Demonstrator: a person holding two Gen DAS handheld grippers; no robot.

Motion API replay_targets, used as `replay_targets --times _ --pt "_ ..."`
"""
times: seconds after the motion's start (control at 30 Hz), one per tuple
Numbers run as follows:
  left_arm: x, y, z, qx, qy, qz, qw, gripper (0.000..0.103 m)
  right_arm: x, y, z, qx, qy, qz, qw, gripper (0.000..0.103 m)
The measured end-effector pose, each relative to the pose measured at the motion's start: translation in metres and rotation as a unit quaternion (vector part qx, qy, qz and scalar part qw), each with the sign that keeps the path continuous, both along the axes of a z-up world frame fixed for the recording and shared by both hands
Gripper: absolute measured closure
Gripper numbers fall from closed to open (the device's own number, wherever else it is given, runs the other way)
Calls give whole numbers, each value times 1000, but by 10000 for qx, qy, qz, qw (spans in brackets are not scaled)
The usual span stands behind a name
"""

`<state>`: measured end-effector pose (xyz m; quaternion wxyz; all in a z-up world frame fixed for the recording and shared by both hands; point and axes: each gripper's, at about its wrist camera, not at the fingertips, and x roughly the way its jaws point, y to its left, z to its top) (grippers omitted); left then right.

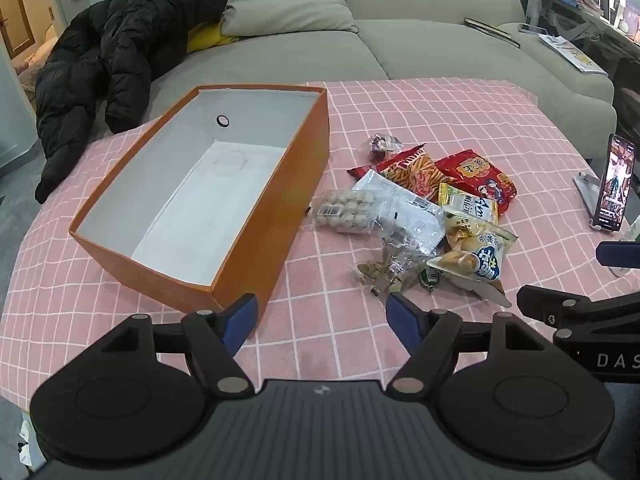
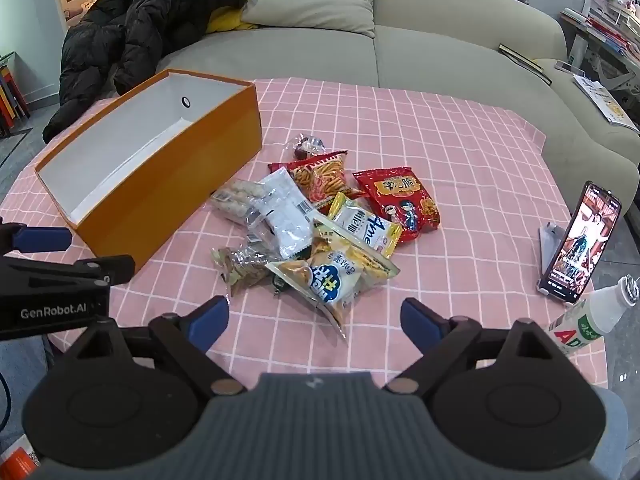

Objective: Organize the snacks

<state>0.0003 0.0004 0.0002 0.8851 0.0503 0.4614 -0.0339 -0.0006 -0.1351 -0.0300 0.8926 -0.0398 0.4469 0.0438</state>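
An open, empty orange box [image 1: 276, 216] [image 2: 168, 200] stands on the pink checked tablecloth [image 1: 440, 112], left of a pile of snack packets [image 1: 432, 216] [image 2: 320, 232]. The pile holds a red bag [image 2: 400, 204], a stick-snack bag [image 2: 320, 172], a yellow chip bag [image 2: 340, 272], clear packets [image 2: 284, 216] and a pack of round balls [image 1: 346, 210]. My left gripper [image 1: 322, 312] is open and empty, just before the box's near corner. My right gripper [image 2: 314, 316] is open and empty, just before the yellow chip bag.
A phone on a stand [image 2: 580, 236] [image 1: 614, 184] stands at the table's right. A white bottle [image 2: 588, 316] lies near the right front edge. A grey sofa [image 2: 440, 52] with a black jacket [image 2: 152, 20] and a pillow curves behind the table.
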Motion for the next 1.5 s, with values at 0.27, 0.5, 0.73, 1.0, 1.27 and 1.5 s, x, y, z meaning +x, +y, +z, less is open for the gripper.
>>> replay_targets --times 0.27,0.5,0.73,1.0,1.27,1.5 --pt "-1 1 1 13 -36 -50 10000 17 0 1 -2 -47 -73 -49 10000 12" --pt "0 0 0 26 3 18 10000 17 0 1 -1 -98 -82 -70 9999 12" --pt "0 0 0 25 9 16 10000 17 0 1 -1 -113 -68 -56 9999 12" --pt "-1 2 -7 41 17 36 10000 17 0 3 -2 -128 -48 -6 9999 12" --pt "-3 4 -5 48 22 29 10000 17 0 4 -3 -142 -47 8 9999 12" --pt "0 3 -7 48 51 56 10000 17 0 4 -3 -144 -64 38 9999 8"
